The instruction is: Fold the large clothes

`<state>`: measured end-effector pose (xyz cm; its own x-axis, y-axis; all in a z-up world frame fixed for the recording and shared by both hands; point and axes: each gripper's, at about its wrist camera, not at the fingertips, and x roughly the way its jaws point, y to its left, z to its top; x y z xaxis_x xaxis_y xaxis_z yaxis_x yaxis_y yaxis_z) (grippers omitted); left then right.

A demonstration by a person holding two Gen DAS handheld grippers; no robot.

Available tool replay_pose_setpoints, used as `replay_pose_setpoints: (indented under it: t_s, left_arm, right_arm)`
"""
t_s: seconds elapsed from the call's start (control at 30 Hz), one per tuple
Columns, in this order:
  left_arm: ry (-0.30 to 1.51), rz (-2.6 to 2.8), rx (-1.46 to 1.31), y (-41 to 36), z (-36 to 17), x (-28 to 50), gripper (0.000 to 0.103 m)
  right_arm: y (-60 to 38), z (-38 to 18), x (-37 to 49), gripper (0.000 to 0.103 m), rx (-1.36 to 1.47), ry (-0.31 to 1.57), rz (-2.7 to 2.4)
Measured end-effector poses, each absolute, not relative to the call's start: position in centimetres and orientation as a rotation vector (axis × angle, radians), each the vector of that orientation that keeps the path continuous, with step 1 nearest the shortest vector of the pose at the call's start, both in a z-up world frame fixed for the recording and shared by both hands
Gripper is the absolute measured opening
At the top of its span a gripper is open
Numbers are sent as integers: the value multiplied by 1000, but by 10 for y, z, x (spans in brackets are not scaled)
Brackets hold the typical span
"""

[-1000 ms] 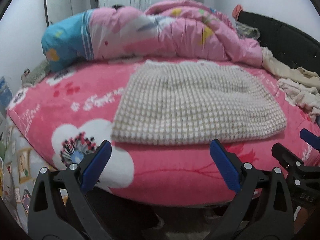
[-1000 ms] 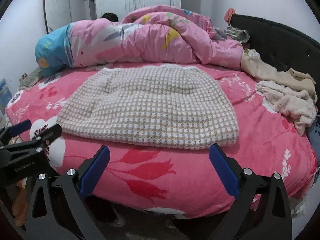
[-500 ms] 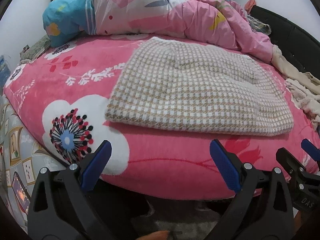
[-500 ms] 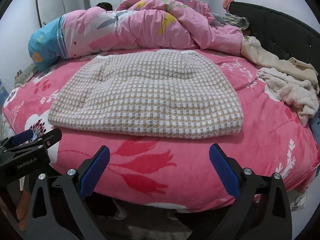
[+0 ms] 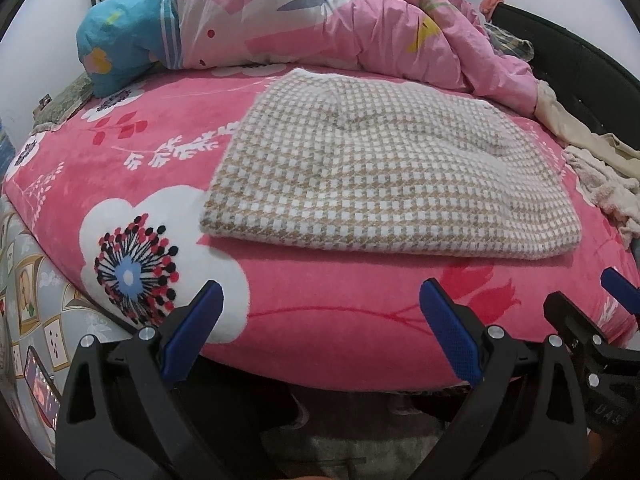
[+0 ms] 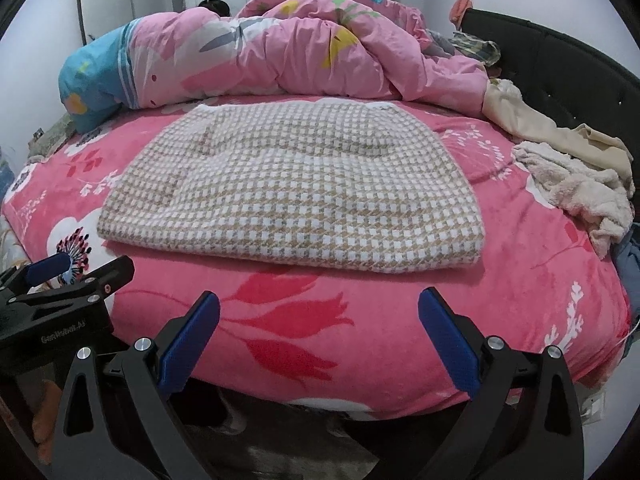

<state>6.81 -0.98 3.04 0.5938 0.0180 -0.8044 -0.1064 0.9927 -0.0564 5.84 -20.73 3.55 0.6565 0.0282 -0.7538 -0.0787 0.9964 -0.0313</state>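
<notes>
checked garment (image 5: 384, 176) lies folded flat on the pink flowered bed (image 5: 168, 168), its thick near edge close to the bed's near rim. we hold our left hand-held gripper (image 5: 322, 322) and right hand-held gripper (image 6: 320, 320) just off that rim, both spread wide and empty, clear of the cloth. beyond it a pink duvet (image 6: 280, 48) is heaped at the far side; cream clothes (image 6: 576, 184) sit at the right by the dark headboard (image 6: 560, 64).

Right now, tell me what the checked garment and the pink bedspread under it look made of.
Checked garment: looks like thick woven or knitted wool-type cloth, matte, slightly fuzzy at its edges. Pink bedspread: seems plush fleece or velvet, soft sheen, short nap showing brush marks.
</notes>
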Motion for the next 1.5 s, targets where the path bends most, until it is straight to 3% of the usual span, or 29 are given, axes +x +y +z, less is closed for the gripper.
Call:
replay_pose_setpoints:
  t_s: [1.5]
  left_arm:
    - [932,51,-87,-16,32,67,95]
  right_arm:
    - [-212,32,60,97,-47,873,51]
